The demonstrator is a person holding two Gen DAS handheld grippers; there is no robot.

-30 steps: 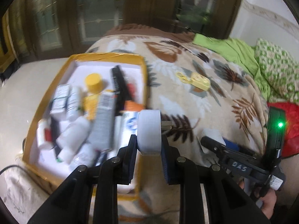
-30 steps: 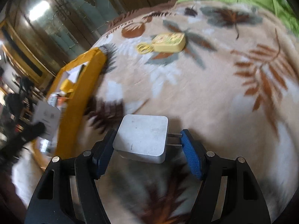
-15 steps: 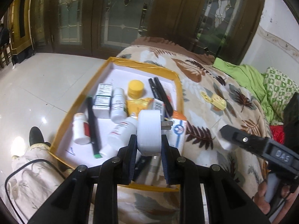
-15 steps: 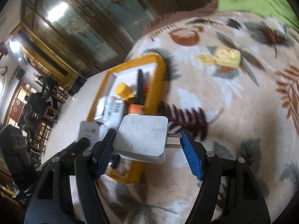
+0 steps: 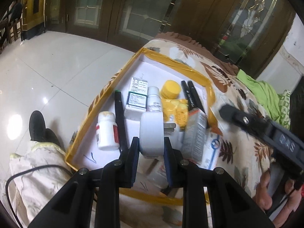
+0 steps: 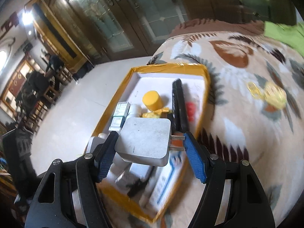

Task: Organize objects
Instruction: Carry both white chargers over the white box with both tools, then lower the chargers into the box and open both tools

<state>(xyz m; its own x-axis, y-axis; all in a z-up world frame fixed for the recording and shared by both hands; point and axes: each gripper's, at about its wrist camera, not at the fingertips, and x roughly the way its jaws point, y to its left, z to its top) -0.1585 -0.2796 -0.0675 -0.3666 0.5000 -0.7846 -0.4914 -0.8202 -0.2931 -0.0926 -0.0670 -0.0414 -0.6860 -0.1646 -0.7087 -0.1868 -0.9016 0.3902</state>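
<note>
My left gripper [image 5: 151, 149] is shut on a white plug adapter [image 5: 151, 133], held edge-on with its prongs pointing right. It hangs over the near half of a yellow-rimmed box [image 5: 165, 60] with a white floor. My right gripper [image 6: 150, 150] is shut on a white square charger [image 6: 144, 140]: the left pad presses its body and the prongs rest against the right pad. This charger hangs above the near end of the same box [image 6: 167, 66].
The box holds a red-labelled pill bottle [image 5: 106, 131], a black marker [image 5: 119, 117], a medicine carton [image 5: 136, 96], a yellow-capped jar [image 5: 170, 89], black pens [image 5: 191, 96] and a grey carton [image 5: 195, 136]. A yellow tape measure [image 6: 273, 95] lies on the leaf-patterned blanket [image 6: 247, 133]. Tiled floor lies left.
Both grippers have carried their chargers leftward from the blanket to above the box, the right one rising. Neither grip has changed.
</note>
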